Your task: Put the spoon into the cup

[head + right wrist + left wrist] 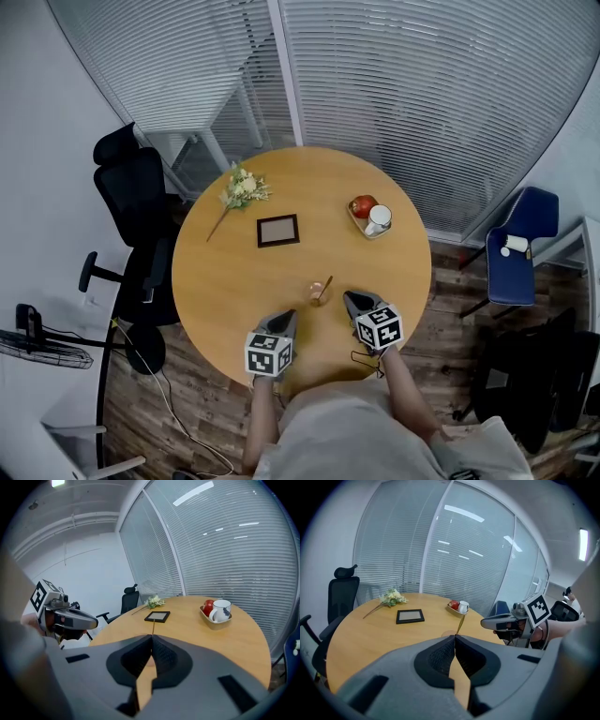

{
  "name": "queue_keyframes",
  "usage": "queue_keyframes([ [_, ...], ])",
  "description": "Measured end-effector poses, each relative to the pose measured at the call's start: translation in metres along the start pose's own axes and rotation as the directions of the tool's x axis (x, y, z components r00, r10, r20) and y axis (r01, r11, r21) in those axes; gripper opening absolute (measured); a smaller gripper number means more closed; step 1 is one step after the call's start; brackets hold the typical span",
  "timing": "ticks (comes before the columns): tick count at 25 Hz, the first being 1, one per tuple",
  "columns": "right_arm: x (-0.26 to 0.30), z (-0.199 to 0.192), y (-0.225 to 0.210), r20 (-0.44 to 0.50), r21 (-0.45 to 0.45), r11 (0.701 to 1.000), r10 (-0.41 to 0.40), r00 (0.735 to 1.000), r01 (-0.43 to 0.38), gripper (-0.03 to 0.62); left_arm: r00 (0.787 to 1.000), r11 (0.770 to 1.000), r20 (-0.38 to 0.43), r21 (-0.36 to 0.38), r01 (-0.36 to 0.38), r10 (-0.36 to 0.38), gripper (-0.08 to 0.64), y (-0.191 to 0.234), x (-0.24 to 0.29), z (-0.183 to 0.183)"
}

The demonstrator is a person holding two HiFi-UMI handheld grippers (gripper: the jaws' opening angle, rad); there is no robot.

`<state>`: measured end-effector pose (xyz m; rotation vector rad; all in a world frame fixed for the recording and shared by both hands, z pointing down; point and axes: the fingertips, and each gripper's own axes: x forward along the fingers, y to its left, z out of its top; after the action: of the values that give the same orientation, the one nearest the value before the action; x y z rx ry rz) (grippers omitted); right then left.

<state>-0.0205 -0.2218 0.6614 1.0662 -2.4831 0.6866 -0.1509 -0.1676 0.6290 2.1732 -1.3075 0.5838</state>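
Note:
A small clear cup [318, 294] stands on the round wooden table [225, 281] near its front edge, and a spoon [325, 285] leans in it with its handle up to the right. My left gripper [291, 316] sits just left of and nearer than the cup, with its jaws shut and nothing between them. To the cup's right my right gripper [347, 297] is also shut and holds nothing. In the left gripper view the spoon handle [460, 622] rises just beyond the closed tips [454, 637]. In the right gripper view the spoon handle [153, 626] stands above the closed tips [151, 637].
A dark picture frame [278, 230] lies mid-table, with a flower bunch [244, 188] at the far left. A tray at the far right holds a white mug [379, 219] and a red apple [362, 205]. A black office chair [136, 202] stands left and a blue chair [520, 246] right.

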Motion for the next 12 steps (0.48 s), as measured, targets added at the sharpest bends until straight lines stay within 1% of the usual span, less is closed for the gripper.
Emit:
queue_keyframes([
  [12,0.0028,-0.0034,-0.0035,-0.016,0.002,1.000,-0.006,1.000,0.006,-0.002,1.000,1.000,-0.005,0.000,0.010,-0.010,0.009,0.0015,0.0061,0.0028],
])
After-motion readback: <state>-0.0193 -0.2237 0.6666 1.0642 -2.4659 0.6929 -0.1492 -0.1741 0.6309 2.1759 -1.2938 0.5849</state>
